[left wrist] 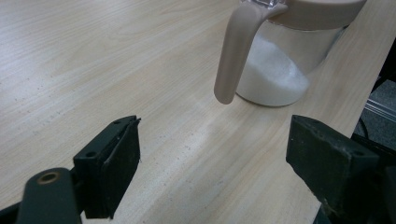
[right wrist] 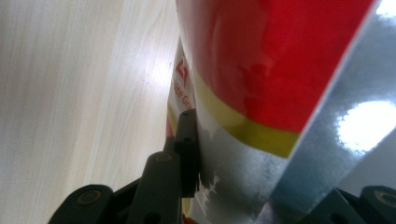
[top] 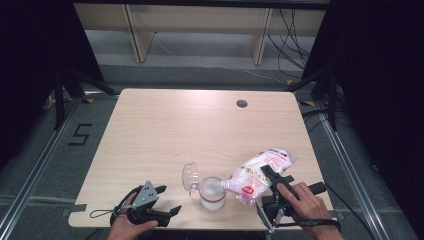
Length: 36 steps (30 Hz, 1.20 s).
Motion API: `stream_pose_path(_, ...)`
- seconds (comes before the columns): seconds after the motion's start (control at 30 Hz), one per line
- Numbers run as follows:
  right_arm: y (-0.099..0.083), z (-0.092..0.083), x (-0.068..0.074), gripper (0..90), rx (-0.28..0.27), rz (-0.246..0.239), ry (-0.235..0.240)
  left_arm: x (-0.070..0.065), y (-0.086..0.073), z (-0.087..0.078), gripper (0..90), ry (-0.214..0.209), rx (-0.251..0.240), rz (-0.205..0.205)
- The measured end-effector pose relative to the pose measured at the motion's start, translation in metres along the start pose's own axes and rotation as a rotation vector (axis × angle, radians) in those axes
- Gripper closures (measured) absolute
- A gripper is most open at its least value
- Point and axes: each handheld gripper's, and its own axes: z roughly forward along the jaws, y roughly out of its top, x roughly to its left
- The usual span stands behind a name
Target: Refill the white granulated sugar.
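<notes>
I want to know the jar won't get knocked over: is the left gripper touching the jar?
Apart. In the left gripper view, the left gripper has its jaws wide open, with bare table between them and the jar and its handle.

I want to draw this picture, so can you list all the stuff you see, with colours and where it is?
Table: one, light wood, in the middle.
Jar: one, clear with a beige handle, partly filled with white grains, near the front edge.
Lid: one, clear, flipped open at the jar's left side.
Bag: one, white and red, tipped toward the jar's mouth.
Left tool: one, black, jaws open, left of the jar.
Right tool: one, black, clamped on the bag.
Hands: two, at the front edge.
</notes>
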Motion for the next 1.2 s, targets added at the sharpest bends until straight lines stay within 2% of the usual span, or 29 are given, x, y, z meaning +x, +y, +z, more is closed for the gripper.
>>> stream_pose_path(0.03, 0.000, 0.000, 0.000, 72.0, -0.002, 0.000, 0.001, 0.000, 0.000, 0.000, 17.3, 0.001, 0.000, 0.000)
stream_pose_path(0.1, -0.001, -0.001, 0.003, 72.1, 0.000, 0.057, 0.007, 0.000, 0.000, 0.000, 17.3, 0.005, 0.002, 0.000)
stream_pose_path(0.13, -0.001, 0.000, 0.002, 72.1, -0.009, 0.052, 0.004, 0.000, 0.000, 0.000, 17.3, 0.005, 0.002, 0.001)
stream_pose_path(0.17, -0.001, -0.001, 0.005, 72.1, 0.006, 0.090, 0.009, 0.000, 0.000, 0.000, 17.3, 0.001, 0.000, 0.000)
stream_pose_path(0.23, -0.002, 0.001, 0.003, 72.1, -0.005, 0.043, 0.006, 0.000, 0.000, 0.000, 17.3, 0.000, 0.000, -0.001)
stream_pose_path(0.27, -0.002, 0.002, 0.000, 72.2, -0.017, -0.002, 0.003, 0.000, 0.000, 0.000, 17.3, 0.000, 0.000, -0.001)
stream_pose_path(0.3, -0.003, 0.003, 0.000, 72.1, -0.026, -0.002, 0.003, 0.000, 0.000, 0.000, 17.3, -0.001, 0.000, -0.001)
stream_pose_path(0.33, -0.003, 0.002, 0.003, 72.2, -0.006, 0.038, 0.009, 0.000, 0.000, 0.000, 17.3, 0.005, 0.003, 0.000)
stream_pose_path(0.37, -0.003, 0.001, 0.003, 72.2, 0.006, 0.039, 0.016, 0.000, 0.000, 0.000, 17.3, 0.006, 0.004, 0.004)
stream_pose_path(0.43, -0.003, 0.001, 0.005, 72.2, -0.006, 0.080, 0.008, 0.000, 0.000, 0.000, 17.3, 0.000, 0.001, 0.002)
stream_pose_path(0.5, -0.004, 0.001, 0.005, 72.3, -0.005, 0.072, 0.013, 0.000, 0.000, 0.000, 17.3, 0.006, 0.003, 0.000)
stream_pose_path(0.53, -0.004, 0.001, 0.002, 72.3, -0.014, 0.038, 0.007, 0.000, 0.000, 0.000, 17.3, 0.003, 0.003, 0.000)
stream_pose_path(0.6, -0.005, 0.000, 0.003, 72.3, -0.007, 0.069, 0.016, 0.000, 0.000, 0.000, 17.3, 0.002, -0.001, -0.001)
stream_pose_path(0.63, -0.005, 0.001, 0.003, 72.4, -0.026, 0.063, 0.002, 0.000, 0.000, 0.000, 17.3, 0.002, -0.001, 0.000)
stream_pose_path(0.67, -0.005, 0.000, 0.004, 72.4, -0.021, 0.085, 0.007, 0.000, 0.000, -0.001, 17.3, 0.007, 0.009, 0.008)
stream_pose_path(0.77, -0.006, 0.000, 0.004, 72.5, -0.009, 0.063, 0.010, 0.000, 0.000, -0.001, 17.3, 0.007, 0.005, 0.010)
stream_pose_path(0.8, -0.005, 0.001, 0.002, 72.6, -0.027, 0.046, -0.004, 0.000, 0.000, -0.001, 17.3, 0.004, 0.007, 0.009)
stream_pose_path(0.83, -0.007, 0.003, 0.005, 72.6, -0.040, 0.075, 0.008, 0.001, 0.000, -0.001, 17.3, 0.000, 0.006, 0.008)
stream_pose_path(0.87, -0.007, 0.003, 0.002, 72.7, -0.048, 0.043, 0.001, 0.001, 0.000, -0.001, 17.3, 0.007, 0.009, 0.012)
stream_pose_path(0.93, -0.008, 0.004, 0.007, 72.7, -0.034, 0.100, 0.019, 0.000, 0.000, -0.001, 17.3, 0.004, 0.003, 0.002)
stream_pose_path(1.03, -0.009, 0.006, 0.007, 72.7, -0.033, 0.065, 0.027, 0.000, 0.000, 0.000, 17.3, 0.002, 0.001, 0.001)
stream_pose_path(1.07, -0.010, 0.007, 0.010, 72.7, -0.037, 0.103, 0.032, 0.000, 0.000, 0.000, 17.3, 0.004, 0.000, 0.003)
stream_pose_path(1.1, -0.011, 0.008, 0.008, 72.8, -0.046, 0.086, 0.027, 0.000, 0.000, 0.000, 17.3, 0.004, 0.001, 0.002)
stream_pose_path(1.13, -0.011, 0.008, 0.011, 72.8, -0.037, 0.144, 0.042, 0.000, 0.000, 0.000, 17.3, 0.004, 0.002, 0.002)
stream_pose_path(1.2, -0.014, 0.010, 0.008, 72.9, -0.065, 0.126, 0.033, 0.000, 0.000, 0.000, 17.3, 0.001, 0.000, 0.001)
